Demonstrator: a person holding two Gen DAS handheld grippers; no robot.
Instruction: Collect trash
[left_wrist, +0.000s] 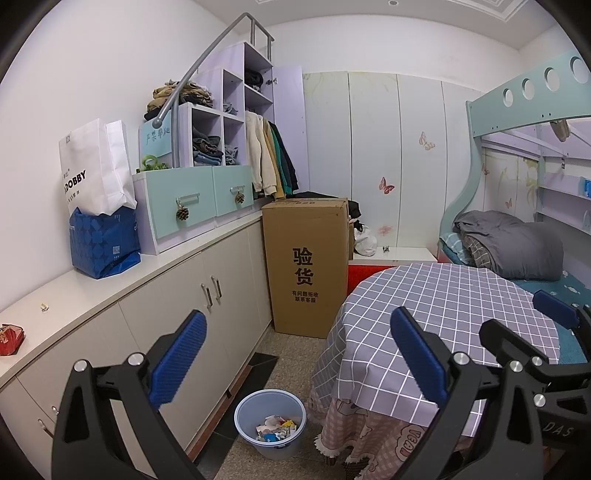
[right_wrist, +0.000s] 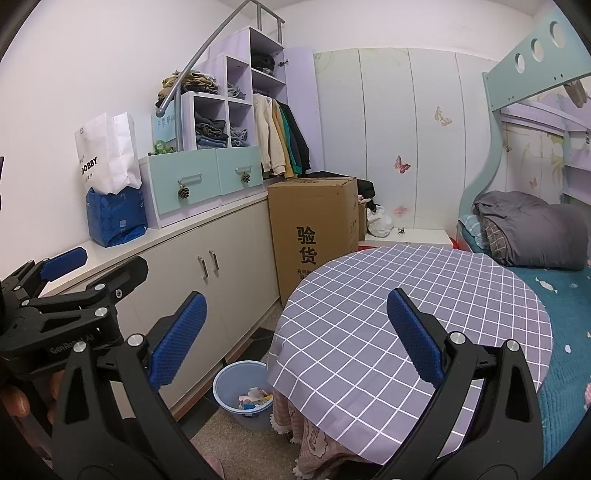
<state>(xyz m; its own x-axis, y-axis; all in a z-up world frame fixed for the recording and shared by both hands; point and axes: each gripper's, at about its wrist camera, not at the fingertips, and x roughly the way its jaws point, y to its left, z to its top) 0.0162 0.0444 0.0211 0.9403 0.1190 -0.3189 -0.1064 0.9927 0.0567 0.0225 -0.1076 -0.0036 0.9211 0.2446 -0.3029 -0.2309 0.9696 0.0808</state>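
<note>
A pale blue bin (left_wrist: 271, 421) stands on the floor between the cabinets and the round table, with several crumpled wrappers (left_wrist: 277, 430) inside; it also shows in the right wrist view (right_wrist: 242, 393). My left gripper (left_wrist: 295, 362) is open and empty, held above the bin. My right gripper (right_wrist: 295, 338) is open and empty over the table's left edge. It also shows at the right of the left wrist view (left_wrist: 524, 332). The left gripper shows at the left of the right wrist view (right_wrist: 96, 269). A red wrapper (left_wrist: 11, 338) lies on the counter at the far left.
A round table with a grey checked cloth (left_wrist: 443, 306) stands on the right. White cabinets (left_wrist: 207, 314) line the left wall, with bags (left_wrist: 103, 206) and drawers on top. A tall cardboard box (left_wrist: 306, 266) stands behind. A bunk bed (left_wrist: 517, 251) is at the far right.
</note>
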